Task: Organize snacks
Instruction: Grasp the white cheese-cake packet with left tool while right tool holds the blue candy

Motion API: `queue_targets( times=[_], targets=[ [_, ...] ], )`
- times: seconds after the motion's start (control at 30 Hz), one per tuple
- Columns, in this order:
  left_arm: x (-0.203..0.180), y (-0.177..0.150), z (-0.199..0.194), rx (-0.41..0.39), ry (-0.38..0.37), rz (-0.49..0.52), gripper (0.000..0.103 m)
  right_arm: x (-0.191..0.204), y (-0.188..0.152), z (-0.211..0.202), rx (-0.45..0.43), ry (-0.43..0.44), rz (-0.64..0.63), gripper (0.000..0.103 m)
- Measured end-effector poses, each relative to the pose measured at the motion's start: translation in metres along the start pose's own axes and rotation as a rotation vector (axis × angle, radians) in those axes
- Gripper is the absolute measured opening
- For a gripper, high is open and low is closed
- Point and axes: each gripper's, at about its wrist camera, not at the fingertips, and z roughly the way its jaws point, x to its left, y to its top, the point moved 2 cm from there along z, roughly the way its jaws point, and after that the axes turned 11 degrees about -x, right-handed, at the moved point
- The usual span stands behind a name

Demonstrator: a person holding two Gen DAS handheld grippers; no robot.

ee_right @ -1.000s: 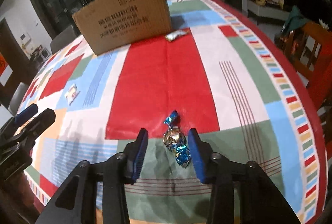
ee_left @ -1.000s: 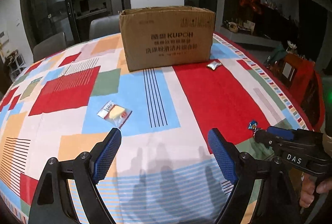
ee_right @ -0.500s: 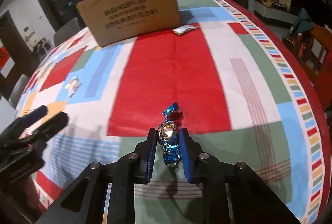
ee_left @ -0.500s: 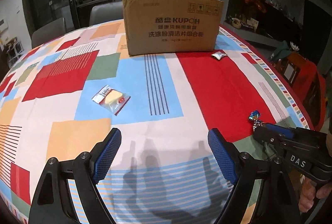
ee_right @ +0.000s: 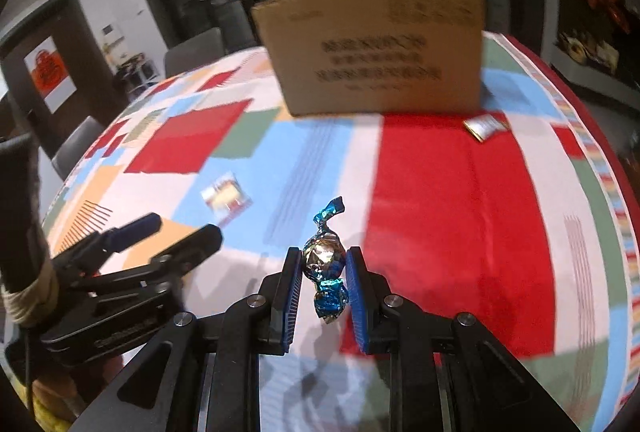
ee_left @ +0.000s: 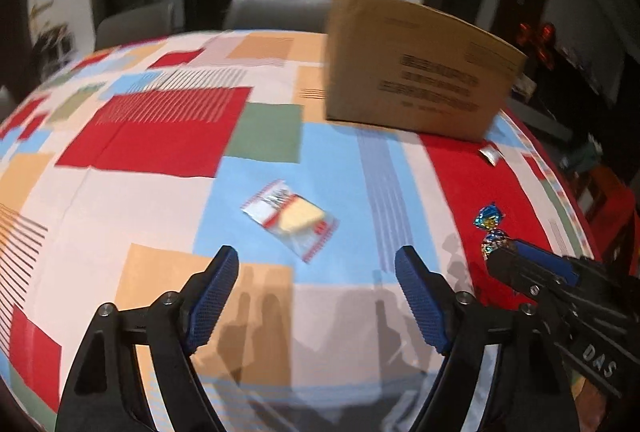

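Note:
My right gripper (ee_right: 323,264) is shut on a blue and gold foil candy (ee_right: 325,258) and holds it above the table, facing the cardboard box (ee_right: 376,52). The candy also shows in the left wrist view (ee_left: 493,230) at the tip of the right gripper (ee_left: 506,252). My left gripper (ee_left: 316,268) is open and empty, low over the table, just short of a clear-wrapped yellow snack (ee_left: 291,218). That snack shows in the right wrist view (ee_right: 225,195). A small silver snack packet (ee_right: 485,126) lies by the box's right corner.
The round table carries a patchwork cloth (ee_left: 168,136) in red, blue, green and orange. Grey chairs (ee_left: 276,10) stand behind it. The red table edge (ee_right: 608,160) curves on the right. My left gripper (ee_right: 160,236) sits at the left of the right wrist view.
My right gripper closed on the foil candy and lifted it, moving left toward the box. My left gripper moved closer to the yellow snack and swung left; it stayed open.

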Motion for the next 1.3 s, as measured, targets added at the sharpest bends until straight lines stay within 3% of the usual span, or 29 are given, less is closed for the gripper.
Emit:
queue_targets(
  times=[0.37,0.6,0.7,0.77,0.87,1.17,1.2,1.23,1.3],
  targets=[
    [0.017,0.007,0.047,0.039,0.120,-0.172,0.069,0.011,0.019,0.040,-0.004,0.057,0.023,0.024],
    [0.010,0.009,0.062,0.053,0.194,-0.165,0.069,0.003,0.016,0.049,0.011,0.061,0.052,0.024],
    [0.007,0.008,0.063,0.045,0.223,-0.124,0.056,-0.001,0.015,0.050,0.013,0.058,0.064,0.024],
    [0.009,0.007,0.061,0.038,0.213,-0.125,0.046,-0.002,0.015,0.050,0.011,0.054,0.064,0.024],
    [0.014,0.006,0.057,0.034,0.172,-0.139,0.039,0.000,0.016,0.050,0.011,0.054,0.060,0.024],
    [0.013,0.007,0.039,0.031,0.093,-0.102,0.037,0.007,0.019,0.044,0.005,0.062,0.047,0.024],
    [0.012,0.008,0.035,0.027,0.088,-0.097,0.031,0.006,0.019,0.042,0.004,0.064,0.050,0.024],
    [0.011,0.009,0.031,0.026,0.082,-0.090,0.002,0.006,0.019,0.040,0.002,0.068,0.054,0.024],
    [0.010,0.012,0.025,0.046,0.053,-0.084,0.003,0.005,0.020,0.035,-0.003,0.068,0.063,0.024]
  ],
)
